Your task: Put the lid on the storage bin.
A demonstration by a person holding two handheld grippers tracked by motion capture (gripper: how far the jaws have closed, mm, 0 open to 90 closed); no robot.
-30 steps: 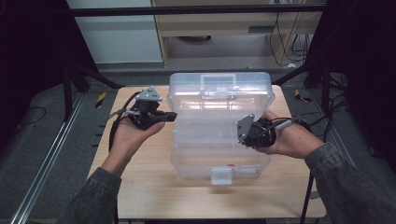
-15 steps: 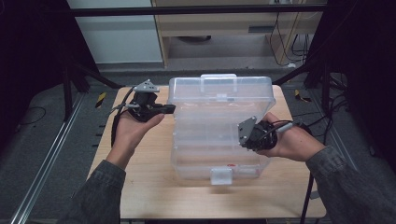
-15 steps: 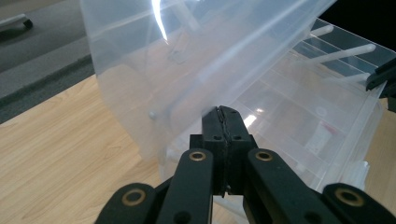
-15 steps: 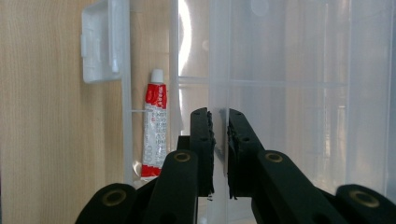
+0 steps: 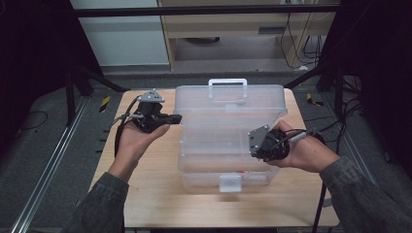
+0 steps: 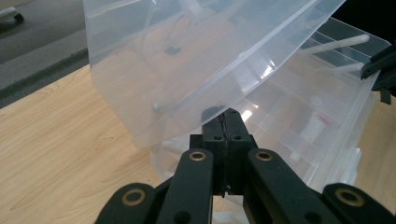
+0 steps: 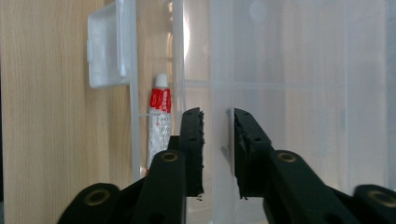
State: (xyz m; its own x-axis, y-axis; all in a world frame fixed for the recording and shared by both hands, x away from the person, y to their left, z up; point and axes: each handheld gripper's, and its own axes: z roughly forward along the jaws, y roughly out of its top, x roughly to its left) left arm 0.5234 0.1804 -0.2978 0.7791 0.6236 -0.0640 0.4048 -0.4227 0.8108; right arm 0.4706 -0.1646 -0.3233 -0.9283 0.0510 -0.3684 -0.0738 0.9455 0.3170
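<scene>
Lid (image 5: 228, 99) of clear organiser box (image 5: 221, 162) swung up toward tabletop (image 5: 155, 194) far edge since earlier frames. Left gripper (image 5: 171, 117) fingers closed, under lid edge. Right gripper (image 5: 257, 141) fingers apart, steadying box at tabletop centre. Red-white tube (image 7: 159, 122) inside. Opening nearly complete.

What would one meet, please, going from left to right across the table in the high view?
Left hand with the left gripper → clear plastic box → right gripper → right hand.
</scene>
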